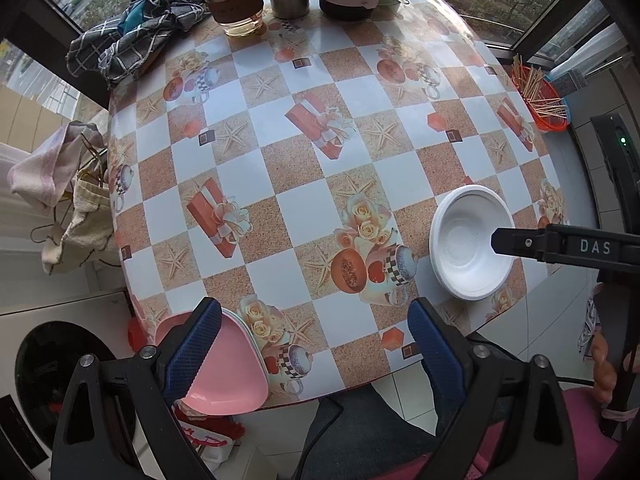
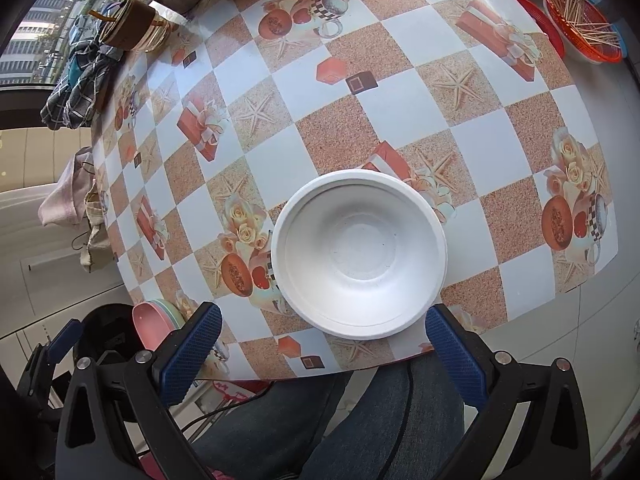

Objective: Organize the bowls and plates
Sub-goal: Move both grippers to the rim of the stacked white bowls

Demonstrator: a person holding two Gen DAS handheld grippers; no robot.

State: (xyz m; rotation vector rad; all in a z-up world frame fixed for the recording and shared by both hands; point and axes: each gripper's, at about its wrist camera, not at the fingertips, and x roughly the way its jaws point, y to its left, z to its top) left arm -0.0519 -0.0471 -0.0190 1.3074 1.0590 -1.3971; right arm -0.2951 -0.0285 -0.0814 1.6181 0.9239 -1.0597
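bowl: white, near table front edge | plates: pink stack, front-left corner | left gripper, right gripper: jaws wide, empty | risk: light bowl skidding off edge if nudged

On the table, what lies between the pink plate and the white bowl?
Nothing stands there. In the left wrist view, only bare printed tablecloth lies between the pink plate and the white bowl.
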